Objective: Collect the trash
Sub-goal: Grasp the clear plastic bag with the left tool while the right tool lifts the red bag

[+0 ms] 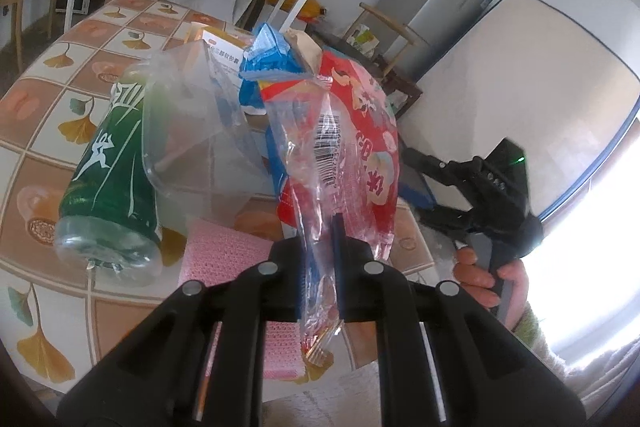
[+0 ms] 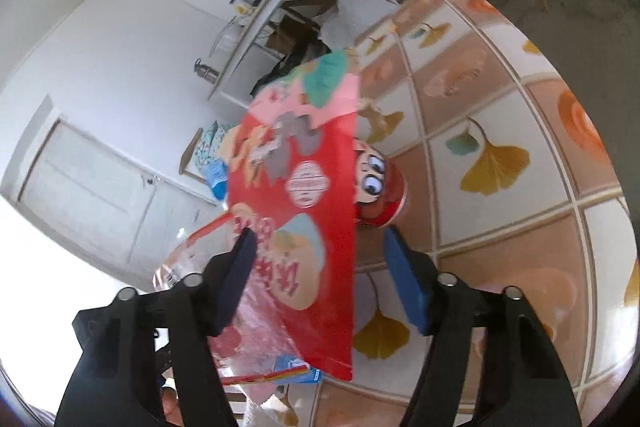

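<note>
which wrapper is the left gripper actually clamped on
The red and clear snack bag. The left gripper has its fingers shut on its clear end. The blue wrapper and clear plastic lie untouched on the table.

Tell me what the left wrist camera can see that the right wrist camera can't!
Only the left wrist view shows the green bottle, the clear plastic container, the pink cloth and the grey fridge. Only the right wrist view shows the red cartoon-face cup and the white door. Both show the red snack bag, pinched by the left tool and between the right tool's open jaws, and the leaf-patterned tablecloth.
</note>
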The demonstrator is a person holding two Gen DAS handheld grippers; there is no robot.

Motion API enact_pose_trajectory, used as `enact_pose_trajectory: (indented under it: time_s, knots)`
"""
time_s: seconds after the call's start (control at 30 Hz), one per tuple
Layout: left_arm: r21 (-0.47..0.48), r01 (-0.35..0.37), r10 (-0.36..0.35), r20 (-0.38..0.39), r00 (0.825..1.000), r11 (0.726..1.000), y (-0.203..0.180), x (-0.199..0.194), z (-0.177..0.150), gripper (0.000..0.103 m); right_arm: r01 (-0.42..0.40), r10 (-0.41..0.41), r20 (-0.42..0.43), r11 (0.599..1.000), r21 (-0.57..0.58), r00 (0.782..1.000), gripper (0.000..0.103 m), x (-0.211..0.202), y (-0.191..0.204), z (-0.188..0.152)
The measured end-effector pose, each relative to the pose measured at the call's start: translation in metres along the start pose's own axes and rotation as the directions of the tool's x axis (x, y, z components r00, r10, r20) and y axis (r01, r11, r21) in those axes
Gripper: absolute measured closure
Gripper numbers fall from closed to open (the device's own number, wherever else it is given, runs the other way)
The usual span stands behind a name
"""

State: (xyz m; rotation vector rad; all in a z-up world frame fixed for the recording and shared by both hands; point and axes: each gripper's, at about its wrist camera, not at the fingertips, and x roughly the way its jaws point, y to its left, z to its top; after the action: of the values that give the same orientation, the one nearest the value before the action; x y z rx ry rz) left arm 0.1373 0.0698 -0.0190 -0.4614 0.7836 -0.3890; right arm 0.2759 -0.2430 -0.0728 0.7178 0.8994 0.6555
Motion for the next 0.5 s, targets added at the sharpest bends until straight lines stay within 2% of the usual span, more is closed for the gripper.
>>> enact_pose_trajectory:
  time_s: [0.03, 0.1, 0.2, 0.3, 0.47, 0.5]
  knots:
    - [0.004, -0.003, 0.003, -0.002, 1.0, 1.0, 0.0, 0.001, 0.0, 0.093, 0.004, -0.004, 0.002, 1.0, -0.018, 1.0, 0.052, -0.001, 0.005, -0.001]
    - [0.009, -0.004, 0.004, -0.003, 1.0, 1.0, -0.002, 0.001, -0.001, 0.093, 0.04, -0.039, 0.011, 0.997, -0.062, 0.999, 0.058, -0.004, 0.015, -0.003]
    - [0.019, -0.007, 0.007, -0.002, 1.0, 1.0, -0.005, 0.002, -0.001, 0.093, 0.081, -0.079, 0.02, 0.99, -0.119, 0.997, 0.074, -0.008, 0.026, -0.006]
    - [0.019, -0.009, 0.009, -0.004, 1.0, 1.0, -0.006, 0.003, -0.002, 0.093, 0.084, -0.081, 0.021, 0.985, -0.15, 0.996, 0.082, -0.015, 0.03, -0.009]
    - [0.02, -0.016, 0.016, -0.004, 1.0, 1.0, -0.007, 0.004, -0.002, 0.093, 0.038, -0.033, 0.033, 0.983, -0.179, 0.999, 0.084, -0.026, 0.033, -0.014]
    - [0.018, -0.016, 0.016, -0.005, 1.0, 1.0, -0.007, 0.004, -0.001, 0.093, 0.036, -0.031, 0.035, 0.985, -0.171, 0.999, 0.092, -0.027, 0.031, -0.014]
